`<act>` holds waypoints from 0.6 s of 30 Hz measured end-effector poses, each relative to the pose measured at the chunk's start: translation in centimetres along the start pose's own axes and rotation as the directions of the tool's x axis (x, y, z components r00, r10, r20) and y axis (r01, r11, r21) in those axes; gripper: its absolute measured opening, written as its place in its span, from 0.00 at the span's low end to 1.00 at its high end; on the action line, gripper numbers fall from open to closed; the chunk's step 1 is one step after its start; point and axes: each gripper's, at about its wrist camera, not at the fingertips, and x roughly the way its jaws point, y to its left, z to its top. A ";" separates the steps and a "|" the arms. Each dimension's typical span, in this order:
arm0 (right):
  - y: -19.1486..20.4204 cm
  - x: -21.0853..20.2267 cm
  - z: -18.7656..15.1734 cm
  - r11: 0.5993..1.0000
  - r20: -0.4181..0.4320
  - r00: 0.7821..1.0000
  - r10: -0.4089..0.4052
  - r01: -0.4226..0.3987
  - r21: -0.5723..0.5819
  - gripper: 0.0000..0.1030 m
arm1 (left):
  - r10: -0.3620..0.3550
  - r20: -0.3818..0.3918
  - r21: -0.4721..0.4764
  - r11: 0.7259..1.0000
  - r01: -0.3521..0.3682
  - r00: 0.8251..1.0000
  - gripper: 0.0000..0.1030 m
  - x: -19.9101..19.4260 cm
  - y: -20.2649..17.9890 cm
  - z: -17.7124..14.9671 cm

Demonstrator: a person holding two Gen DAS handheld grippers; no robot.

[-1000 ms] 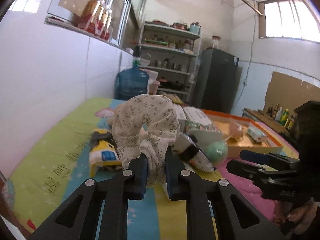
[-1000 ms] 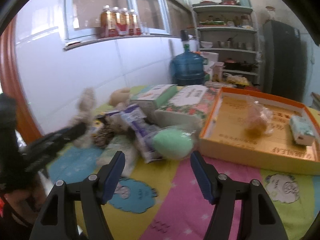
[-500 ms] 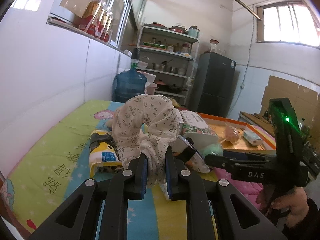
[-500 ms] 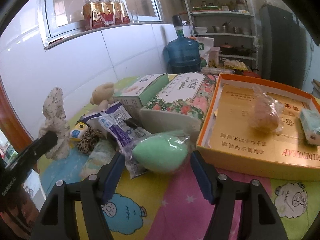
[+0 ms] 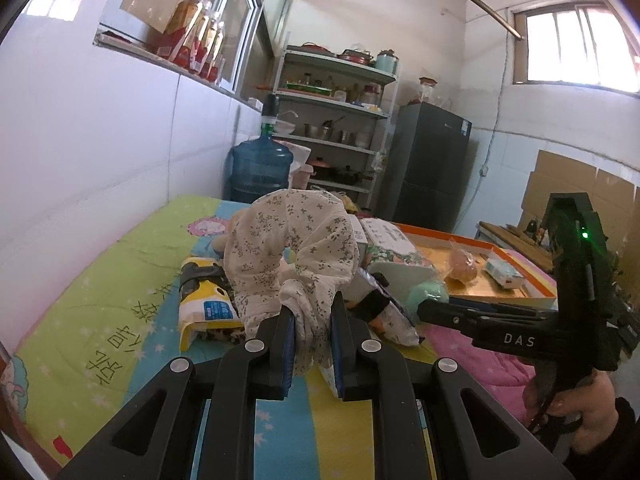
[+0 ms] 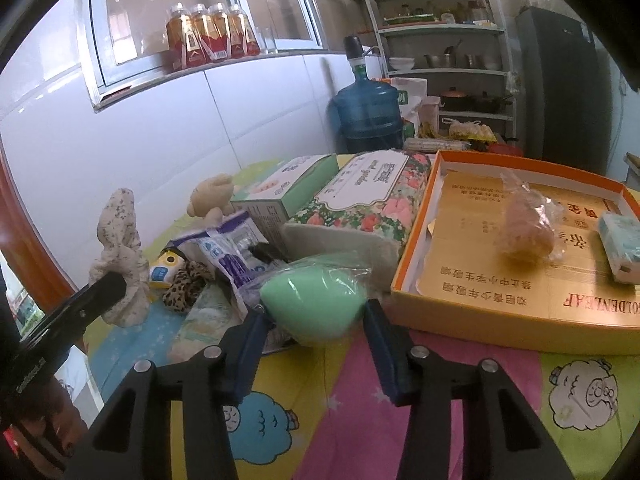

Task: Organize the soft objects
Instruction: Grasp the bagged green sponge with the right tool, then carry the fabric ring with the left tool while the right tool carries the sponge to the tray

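Now, on the left, the left gripper [image 5: 312, 336] is clamped tight on the floral scrunchie [image 5: 292, 248], pinching its knotted lower end so the loop stands up over the pile on the mat [image 5: 120, 288]. Nothing else is between those jaws.

Moving right, the green sponge [image 6: 316, 304] lies in its clear wrapper at the near edge of the pile, just left of the orange tray [image 6: 500, 320]. It sits dead ahead of the right gripper [image 6: 314, 344], blunt end toward the tool and long axis running slightly across the jaws. That hand is clearly the nearer one, and the other is occupied anyway.

The right jaws are closing with the sponge between them; the left pad looks to be at the wrapper, but I see no squeeze in the foam, so I judge the grip not yet made.

Further right, the tray already holds a bagged brownish sponge [image 6: 528, 232] and a tissue pack [image 6: 620, 244], which is likely where this green one belongs.
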 end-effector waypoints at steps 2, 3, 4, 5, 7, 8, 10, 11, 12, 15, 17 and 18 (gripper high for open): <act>0.0 -0.5 0.0 1.000 0.010 1.000 -0.004 0.004 -0.003 0.48 | -0.002 0.005 0.004 1.000 0.002 1.000 0.14 -0.2 -0.2 0.0; 0.1 -0.8 0.0 1.000 0.015 1.000 -0.001 0.001 -0.004 0.47 | -0.003 0.008 0.006 1.000 0.003 1.000 0.14 -0.3 -0.3 0.1; 0.1 -1.0 0.1 1.000 0.019 1.000 0.004 -0.004 -0.003 0.47 | -0.004 0.010 0.008 1.000 0.004 1.000 0.14 -0.4 -0.4 0.1; 0.1 -1.2 0.1 1.000 0.023 1.000 0.007 -0.007 -0.004 0.47 | -0.005 0.012 0.011 1.000 0.005 1.000 0.14 -0.5 -0.6 0.1; 0.2 -1.7 0.1 1.000 0.030 0.999 0.013 -0.013 -0.006 0.47 | -0.007 0.013 0.015 1.000 0.007 1.000 0.14 -0.7 -0.9 0.1; 0.3 -2.0 0.1 1.000 0.034 0.999 0.018 -0.018 -0.009 0.47 | -0.008 0.014 0.017 1.000 0.008 1.000 0.14 -0.7 -0.9 0.1; 0.3 -2.5 0.1 1.000 0.045 0.999 0.029 -0.029 -0.005 0.47 | -0.008 0.017 0.022 1.000 0.008 1.000 0.14 -0.9 -1.2 0.2; 0.3 -2.8 0.1 0.999 0.052 0.998 0.039 -0.039 -0.001 0.47 | -0.009 0.017 0.024 1.000 0.009 1.000 0.14 -1.0 -1.3 0.2; 0.3 -3.1 0.1 0.999 0.059 0.997 0.047 -0.047 0.004 0.47 | -0.009 0.017 0.025 1.000 0.009 1.000 0.14 -1.1 -1.4 0.2; 0.0 -4.1 0.2 0.999 0.083 0.995 0.048 -0.049 0.014 0.47 | -0.012 0.019 0.030 0.999 0.011 1.000 0.14 -1.3 -1.7 0.2; -0.1 -4.8 0.4 0.999 0.100 0.994 0.039 -0.040 0.017 0.47 | -0.014 0.020 0.037 0.999 0.013 1.000 0.14 -1.5 -1.9 0.2; -0.3 -5.2 0.4 0.999 0.108 0.994 0.035 -0.037 0.020 0.47 | -0.015 0.021 0.040 0.999 0.015 1.000 0.14 -1.6 -2.0 0.2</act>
